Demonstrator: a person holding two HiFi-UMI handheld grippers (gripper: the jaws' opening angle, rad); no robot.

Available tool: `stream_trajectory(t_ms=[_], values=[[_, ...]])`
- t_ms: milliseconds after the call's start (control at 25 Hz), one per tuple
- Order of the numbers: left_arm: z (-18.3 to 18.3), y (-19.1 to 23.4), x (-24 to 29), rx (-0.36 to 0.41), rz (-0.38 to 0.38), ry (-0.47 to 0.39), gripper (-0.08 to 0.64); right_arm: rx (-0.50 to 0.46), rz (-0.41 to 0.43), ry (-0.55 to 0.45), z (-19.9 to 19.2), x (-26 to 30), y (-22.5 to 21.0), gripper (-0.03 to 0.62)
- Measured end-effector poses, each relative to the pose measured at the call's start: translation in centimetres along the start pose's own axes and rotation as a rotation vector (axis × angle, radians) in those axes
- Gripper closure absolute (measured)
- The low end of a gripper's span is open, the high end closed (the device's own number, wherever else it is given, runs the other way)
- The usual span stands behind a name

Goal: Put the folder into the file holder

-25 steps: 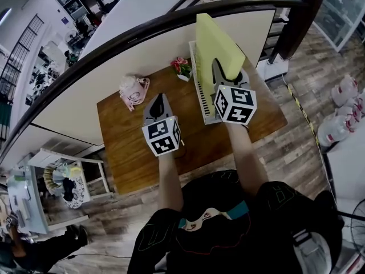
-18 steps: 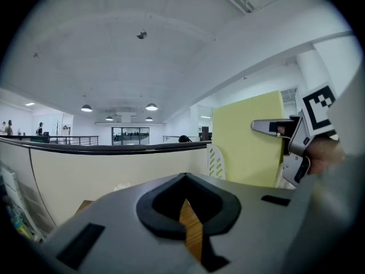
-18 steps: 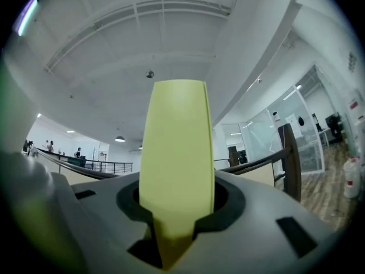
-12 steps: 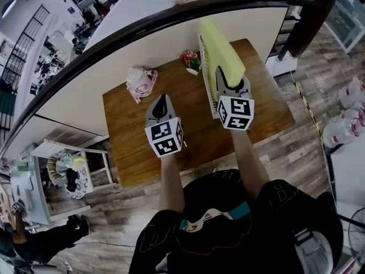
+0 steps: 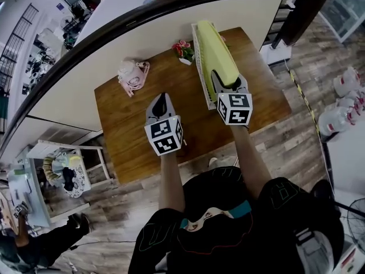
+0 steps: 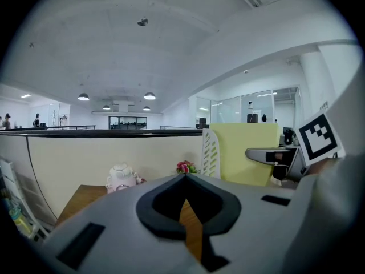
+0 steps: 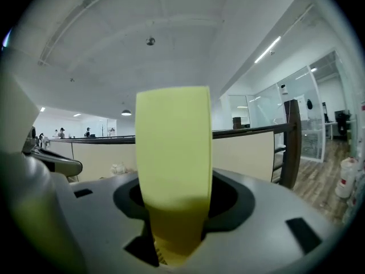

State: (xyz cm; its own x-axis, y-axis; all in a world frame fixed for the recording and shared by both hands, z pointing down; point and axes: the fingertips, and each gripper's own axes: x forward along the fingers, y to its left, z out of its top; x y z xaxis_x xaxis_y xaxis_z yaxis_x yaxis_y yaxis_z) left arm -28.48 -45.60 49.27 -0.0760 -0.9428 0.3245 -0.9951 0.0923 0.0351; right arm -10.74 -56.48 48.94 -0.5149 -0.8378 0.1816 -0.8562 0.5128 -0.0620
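My right gripper's (image 5: 219, 80) jaws are opening around the folder (image 5: 214, 47), which stands in the holder (image 5: 201, 76) on the counter (image 5: 128, 133). I should release fully, then back out straight. The left gripper (image 5: 161, 104) has its jaws closed and empty.

I have both bare forearms stretched forward, the left arm (image 5: 170, 181) close to my middle and the right arm (image 5: 249, 156) reaching a little farther out. My left gripper (image 5: 162, 99) points ahead, level, with its jaws closed tip to tip and nothing between them. My right gripper (image 5: 217, 76) points ahead as well, its jaws opening, with the yellow folder (image 7: 174, 147) standing upright between them.
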Motion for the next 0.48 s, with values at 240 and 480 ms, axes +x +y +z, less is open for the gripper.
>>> stream_trajectory(t_ms=[240,480], values=[[0.1,-2.3,-0.6,-0.003,-0.064,-0.016,0.565,-0.004,0.049,-0.025,1.1,-2.9,1.3,0.39],[0.0,-4.3,-2.1,-0.008,-0.126,-0.04,0.565,-0.007,0.035,-0.045,1.7,-6.4,1.7,0.391]])
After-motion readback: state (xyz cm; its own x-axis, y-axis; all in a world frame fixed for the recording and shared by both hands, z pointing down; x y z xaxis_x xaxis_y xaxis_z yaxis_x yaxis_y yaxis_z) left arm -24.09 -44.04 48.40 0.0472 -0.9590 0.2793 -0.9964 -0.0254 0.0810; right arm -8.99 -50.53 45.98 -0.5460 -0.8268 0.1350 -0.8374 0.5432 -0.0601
